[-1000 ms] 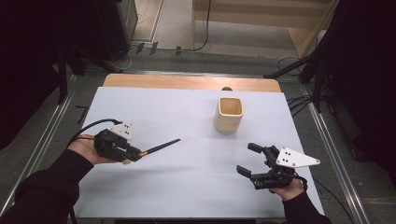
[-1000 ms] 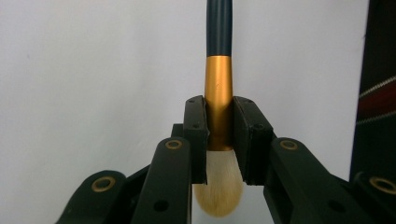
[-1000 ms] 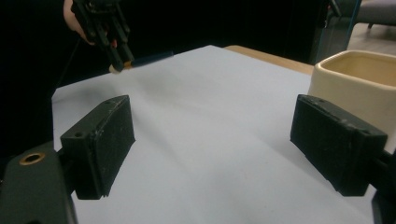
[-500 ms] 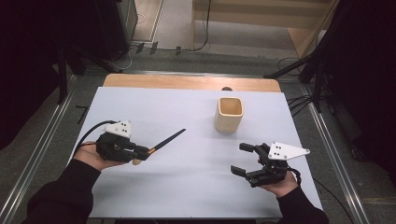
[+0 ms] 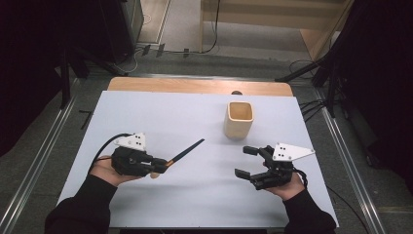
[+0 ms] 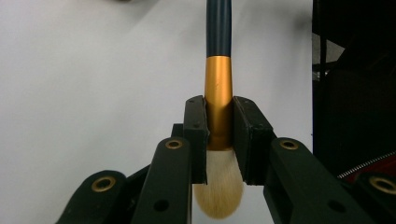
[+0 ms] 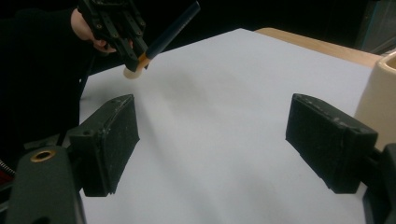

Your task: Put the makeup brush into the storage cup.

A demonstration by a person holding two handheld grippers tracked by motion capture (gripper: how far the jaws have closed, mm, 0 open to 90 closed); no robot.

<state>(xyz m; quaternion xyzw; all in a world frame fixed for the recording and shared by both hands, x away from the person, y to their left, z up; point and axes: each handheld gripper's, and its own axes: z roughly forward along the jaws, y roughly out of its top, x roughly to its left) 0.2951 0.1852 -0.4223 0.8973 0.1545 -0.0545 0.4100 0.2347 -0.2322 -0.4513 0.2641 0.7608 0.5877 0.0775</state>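
Observation:
A makeup brush (image 5: 185,150) with a dark handle, gold ferrule (image 6: 218,88) and pale bristles (image 6: 218,193) is held above the white table. My left gripper (image 5: 163,165) is shut on its ferrule, and the handle points up and right toward the cup. In the right gripper view the same brush (image 7: 166,35) hangs in that gripper (image 7: 135,53) at the far left. A square beige cup (image 5: 239,119) stands upright at mid-table. My right gripper (image 5: 246,161) hovers open in front of the cup, with wide-apart pads (image 7: 112,137) and nothing between them.
The white table sheet (image 5: 160,114) has a wooden strip (image 5: 195,86) along its far edge. Metal rails (image 5: 39,161) run down both sides. The cup's side (image 7: 380,100) stands close to the right jaw in the right gripper view. Dark stands and cables lie on the floor beyond.
My left hand has shifted right and toward the near edge with the brush, whose handle now tilts more steeply. My right hand has slid left and stayed open.

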